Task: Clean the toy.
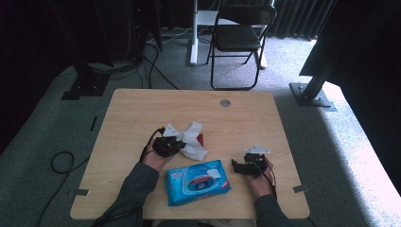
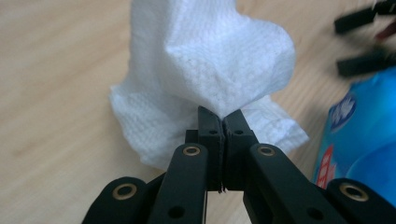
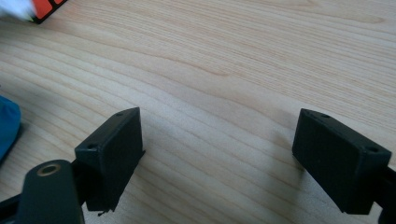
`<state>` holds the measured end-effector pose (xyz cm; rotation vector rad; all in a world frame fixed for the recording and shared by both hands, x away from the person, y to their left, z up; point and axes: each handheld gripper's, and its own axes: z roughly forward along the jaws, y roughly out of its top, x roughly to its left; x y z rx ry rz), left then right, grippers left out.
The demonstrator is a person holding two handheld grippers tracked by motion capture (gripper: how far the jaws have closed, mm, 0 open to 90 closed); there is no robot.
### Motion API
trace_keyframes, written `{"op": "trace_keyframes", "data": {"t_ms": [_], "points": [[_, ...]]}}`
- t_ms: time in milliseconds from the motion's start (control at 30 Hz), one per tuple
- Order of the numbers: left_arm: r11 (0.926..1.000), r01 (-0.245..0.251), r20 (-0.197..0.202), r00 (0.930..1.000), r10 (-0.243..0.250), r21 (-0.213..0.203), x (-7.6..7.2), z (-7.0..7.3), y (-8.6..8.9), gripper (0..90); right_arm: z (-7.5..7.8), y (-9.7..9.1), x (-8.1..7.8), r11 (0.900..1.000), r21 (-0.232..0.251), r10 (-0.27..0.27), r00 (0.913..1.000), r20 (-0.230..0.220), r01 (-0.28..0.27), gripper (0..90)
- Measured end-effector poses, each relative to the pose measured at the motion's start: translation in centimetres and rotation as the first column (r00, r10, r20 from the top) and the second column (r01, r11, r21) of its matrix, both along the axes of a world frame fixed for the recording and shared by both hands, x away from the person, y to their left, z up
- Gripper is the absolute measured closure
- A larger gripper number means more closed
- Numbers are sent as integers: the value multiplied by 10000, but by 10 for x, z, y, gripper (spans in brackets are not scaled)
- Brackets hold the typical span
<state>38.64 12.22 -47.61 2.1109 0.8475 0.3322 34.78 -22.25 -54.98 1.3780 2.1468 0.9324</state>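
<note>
A crumpled white wipe (image 1: 191, 139) lies mid-table, and my left gripper (image 1: 177, 144) is shut on its edge. In the left gripper view the jaws meet at the wipe's lower fold (image 2: 222, 119), and the wipe (image 2: 210, 60) bulges above them. A blue wet-wipe pack (image 1: 197, 181) lies flat near the front edge, between the two hands; part of the pack (image 2: 359, 140) is at the right of the left gripper view. My right gripper (image 1: 239, 165) rests to the right of the pack. Its jaws stand wide open (image 3: 219, 154) over bare wood with nothing between them.
A small red and black object (image 1: 200, 138) lies partly under the wipe, and its corner (image 3: 44, 7) shows in the right gripper view. The wooden table (image 1: 142, 109) has a round cable hole (image 1: 225, 102) at the back. A folding chair (image 1: 239, 33) stands beyond it.
</note>
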Motion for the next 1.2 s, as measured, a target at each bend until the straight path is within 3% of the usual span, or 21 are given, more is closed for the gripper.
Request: {"op": "trace_keyframes", "data": {"t_ms": [67,133,267,300,400,567,833,900,933,1000,1200], "points": [[10000,-36,62,10000,37,-74,0,3,1,888,0,0,0,10000,2,-4,10000,0,4,158],[9997,-148,381,9992,156,-218,4,11,0,887,0,0,1,10000,-4,38,10000,12,-38,167],[9992,-245,585,9979,262,-304,9,17,-3,887,1,2,0,9996,22,264,9996,50,-264,264],[9991,-298,687,9971,318,-295,12,19,-7,887,5,4,1,9990,-101,430,9990,-100,-431,417],[9991,-357,753,9965,373,-228,15,17,-14,887,8,10,4,9970,62,775,9969,-160,-774,477],[9985,-540,633,9965,542,-46,18,9,-19,887,13,24,12,9866,421,1583,9874,-82,-1578,481],[9976,-605,271,9979,596,327,20,-6,-26,886,18,41,28,9718,924,2174,9761,59,-2170,499],[9976,-605,271,9979,596,327,20,-6,-26,886,19,42,30,9690,1019,2260,9741,19,-2250,499],[9979,-578,92,9983,575,291,22,-11,-29,886,20,47,35,9589,1221,2578,9662,13,-2560,497],[9981,-576,43,9983,576,236,23,-12,-30,886,21,51,38,9487,1446,2828,9591,90,-2811,501],[9996,-220,-124,9997,222,149,28,-12,-34,885,23,61,47,9398,1514,3090,9510,74,-3065,529]]}}
